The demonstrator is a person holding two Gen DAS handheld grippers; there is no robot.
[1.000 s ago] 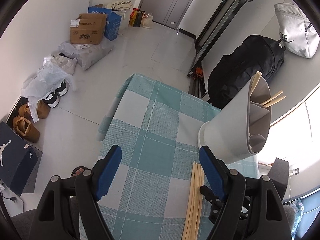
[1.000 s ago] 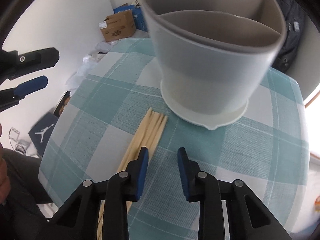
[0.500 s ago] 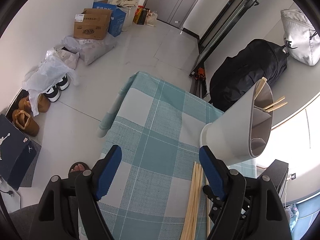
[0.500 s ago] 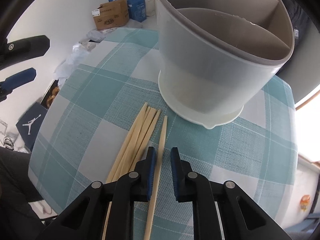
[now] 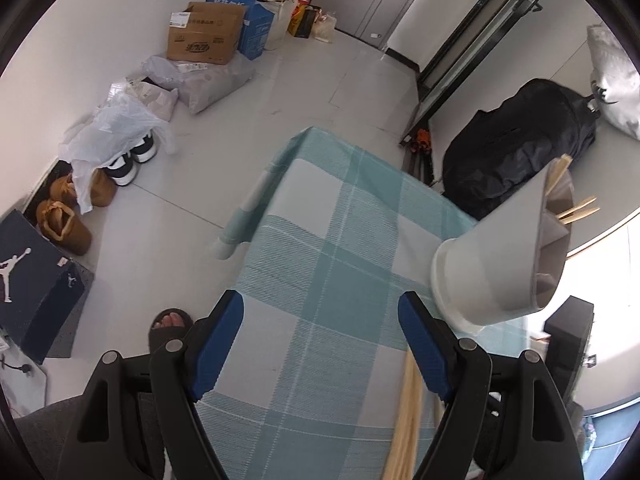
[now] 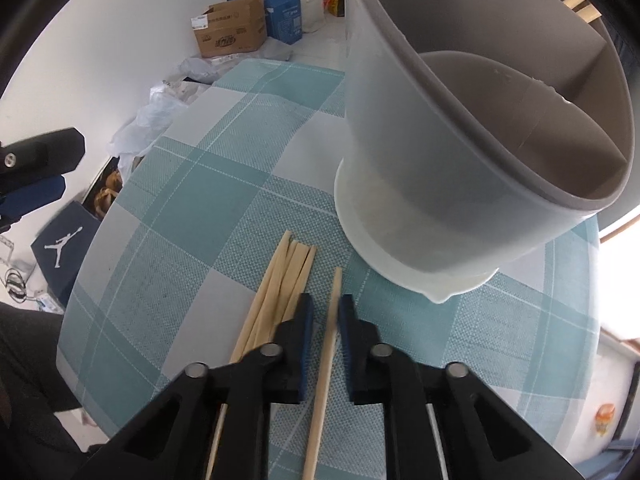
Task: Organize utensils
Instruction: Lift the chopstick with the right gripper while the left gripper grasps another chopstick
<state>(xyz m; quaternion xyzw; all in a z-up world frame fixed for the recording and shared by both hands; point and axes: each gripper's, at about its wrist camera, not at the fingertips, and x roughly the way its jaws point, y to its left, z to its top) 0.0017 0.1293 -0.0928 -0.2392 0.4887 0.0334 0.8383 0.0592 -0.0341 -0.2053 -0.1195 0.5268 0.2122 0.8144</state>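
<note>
The right hand-held gripper [image 6: 325, 312] pinches a single chopstick [image 6: 326, 344] between its blue pads. Left of it a bundle of chopsticks [image 6: 280, 284] lies on the checked table [image 6: 192, 208]. Beyond stands a grey divided holder [image 6: 460, 152] (two stick ends at its far rim).

Right claw closed on one stick
My right gripper [image 6: 325, 312] narrowed its jaws onto a single chopstick [image 6: 326, 344], now apart from the bundle [image 6: 280, 280] just left.
</note>
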